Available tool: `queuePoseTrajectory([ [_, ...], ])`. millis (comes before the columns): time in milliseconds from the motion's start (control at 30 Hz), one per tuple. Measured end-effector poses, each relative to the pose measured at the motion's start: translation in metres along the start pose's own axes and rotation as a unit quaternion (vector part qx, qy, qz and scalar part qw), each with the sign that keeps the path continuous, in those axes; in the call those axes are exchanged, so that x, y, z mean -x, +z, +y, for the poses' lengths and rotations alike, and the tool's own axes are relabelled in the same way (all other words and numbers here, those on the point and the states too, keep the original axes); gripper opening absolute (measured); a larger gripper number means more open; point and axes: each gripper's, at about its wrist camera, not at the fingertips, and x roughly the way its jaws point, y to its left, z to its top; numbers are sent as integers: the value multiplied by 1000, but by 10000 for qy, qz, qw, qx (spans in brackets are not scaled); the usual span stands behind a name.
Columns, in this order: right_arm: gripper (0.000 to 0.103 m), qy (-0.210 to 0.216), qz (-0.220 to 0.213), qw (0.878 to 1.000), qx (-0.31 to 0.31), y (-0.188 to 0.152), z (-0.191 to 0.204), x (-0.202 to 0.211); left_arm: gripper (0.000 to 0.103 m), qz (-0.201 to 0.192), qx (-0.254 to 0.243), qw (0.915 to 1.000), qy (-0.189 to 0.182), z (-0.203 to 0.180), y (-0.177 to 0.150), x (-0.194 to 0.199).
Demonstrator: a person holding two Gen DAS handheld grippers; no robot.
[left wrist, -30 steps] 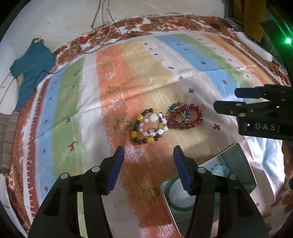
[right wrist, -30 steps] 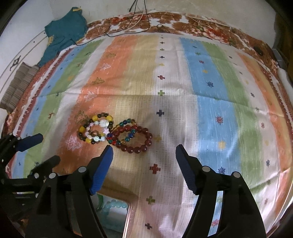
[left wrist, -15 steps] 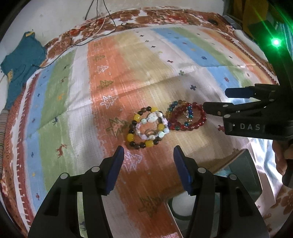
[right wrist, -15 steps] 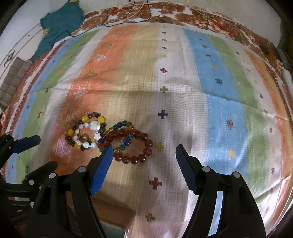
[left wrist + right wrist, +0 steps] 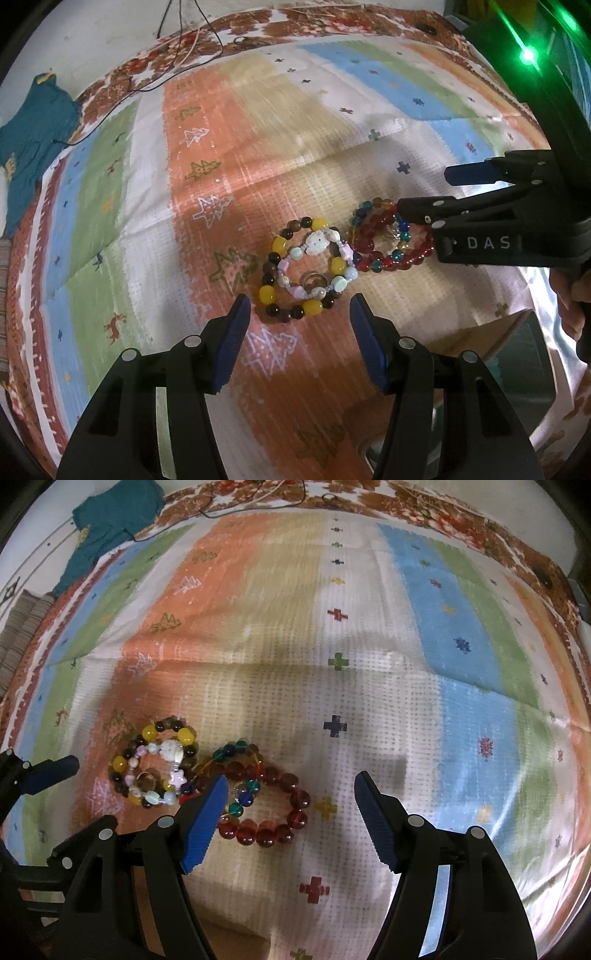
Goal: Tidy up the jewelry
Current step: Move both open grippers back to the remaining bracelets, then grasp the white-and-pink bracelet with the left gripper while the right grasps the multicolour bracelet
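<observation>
A heap of bead bracelets lies on the striped cloth (image 5: 258,129). A yellow and brown bracelet (image 5: 275,243) rings a pastel bracelet (image 5: 317,242) and a small ring (image 5: 313,281). Beside them a dark red bracelet (image 5: 384,262) overlaps a blue and teal one (image 5: 360,214). My left gripper (image 5: 300,332) is open and empty just before the yellow bracelet. My right gripper (image 5: 290,812) is open, low over the red bracelet (image 5: 275,834). The yellow bracelet (image 5: 149,734) lies left of its left finger. The right gripper also shows in the left wrist view (image 5: 428,194).
A mirrored metal tray (image 5: 532,369) lies at the near right of the cloth. A teal garment (image 5: 29,147) lies off the cloth's far left corner, also in the right wrist view (image 5: 110,520). Thin cables (image 5: 177,48) run along the far edge.
Both grippers have moved forward and down toward the bracelets, which now look larger. The right gripper's fingers now straddle the red bracelet. The bracelets have not moved.
</observation>
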Motion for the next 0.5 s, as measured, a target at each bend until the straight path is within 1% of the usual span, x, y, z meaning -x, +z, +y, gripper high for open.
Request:
queuePoseTrajectory([
  [100, 71, -31, 56, 9999, 88, 2, 3, -7, 56, 31, -159, 9999, 43, -5, 3, -6],
  [233, 71, -98, 90, 9997, 202, 5, 6, -14, 56, 74, -255, 9996, -32, -7, 8, -15],
  [367, 70, -44, 132, 9998, 161, 7, 4, -21, 55, 111, -386, 9992, -35, -10, 11, -23],
  [433, 69, -49, 129, 9998, 168, 8, 3, -23, 52, 113, -450, 9989, -20, -12, 12, -25],
  [500, 64, 42, 106, 9998, 142, 9, 2, -25, 47, 72, -495, 9987, -55, -14, 14, -26],
])
